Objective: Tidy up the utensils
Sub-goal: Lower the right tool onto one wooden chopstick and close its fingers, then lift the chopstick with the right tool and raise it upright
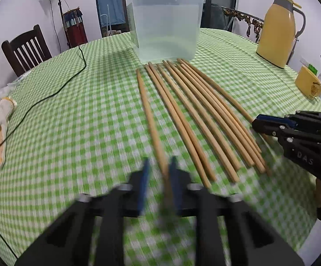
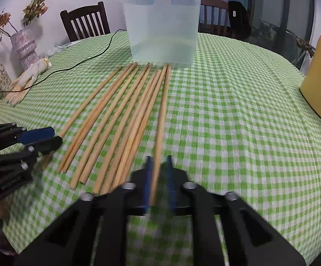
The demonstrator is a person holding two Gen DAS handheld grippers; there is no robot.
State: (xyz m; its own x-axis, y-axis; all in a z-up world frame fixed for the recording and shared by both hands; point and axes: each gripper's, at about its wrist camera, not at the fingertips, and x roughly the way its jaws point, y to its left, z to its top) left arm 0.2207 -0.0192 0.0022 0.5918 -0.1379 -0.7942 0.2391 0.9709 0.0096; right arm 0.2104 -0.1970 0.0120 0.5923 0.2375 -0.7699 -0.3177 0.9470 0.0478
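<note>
We have a chopstick in each gripper: the left gripper [image 1: 159, 173] is closed on the near end of the leftmost chopstick [image 1: 148, 115], the right gripper [image 2: 159, 173] on the near end of the rightmost chopstick [image 2: 161, 119]. Both sticks run lengthwise away from us toward the clear plastic tub [image 1: 166, 22] standing straight ahead, just past their far tips. The remaining chopsticks [image 1: 195, 115] lie between them on the green-checked tabletop [image 1: 71, 122]; chairs ring the table, and a yellow jug [image 1: 277, 31] stands on its right side.

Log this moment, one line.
left hand-held gripper: shut on leftmost chopstick | right hand-held gripper: shut on rightmost chopstick | container: empty
</note>
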